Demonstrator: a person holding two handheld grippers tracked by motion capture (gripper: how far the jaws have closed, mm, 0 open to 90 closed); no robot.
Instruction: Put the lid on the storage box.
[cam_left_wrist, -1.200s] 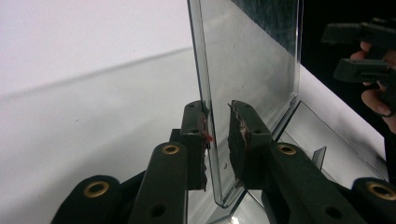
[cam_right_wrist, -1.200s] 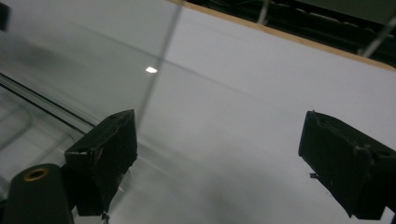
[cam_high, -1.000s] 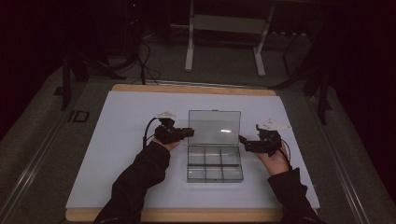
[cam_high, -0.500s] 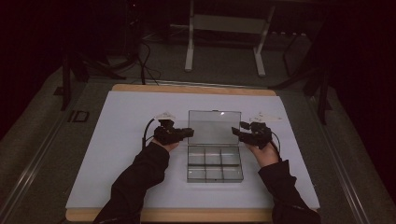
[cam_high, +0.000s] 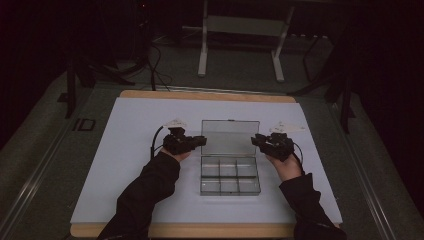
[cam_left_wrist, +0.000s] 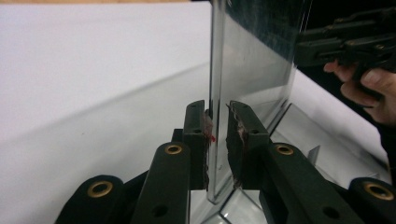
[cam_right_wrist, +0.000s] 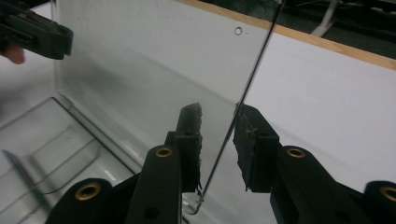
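Note:
A clear plastic compartment box (cam_high: 230, 191) lies mid-table with its lid (cam_high: 230, 136) standing upright at the far side. My left gripper (cam_high: 202, 141) is at the lid's left edge. In the left gripper view its jaws (cam_left_wrist: 217, 109) are pinched on the lid (cam_left_wrist: 252, 60). My right gripper (cam_high: 256, 140) is at the lid's right edge. In the right gripper view it (cam_right_wrist: 219, 112) stands open, one jaw on each side of the lid (cam_right_wrist: 149, 60), with a gap to both pads. The box's several compartments hold nothing I can see.
The box rests on a white mat (cam_high: 125, 165) over a wooden tabletop (cam_high: 200, 94). Both of the person's forearms come in from the near edge. A metal stand (cam_high: 240, 45) and cables sit on the dark floor behind the table.
My right gripper has moved left, from beside the box to the lid's right edge. The left gripper and the lid have stayed put.

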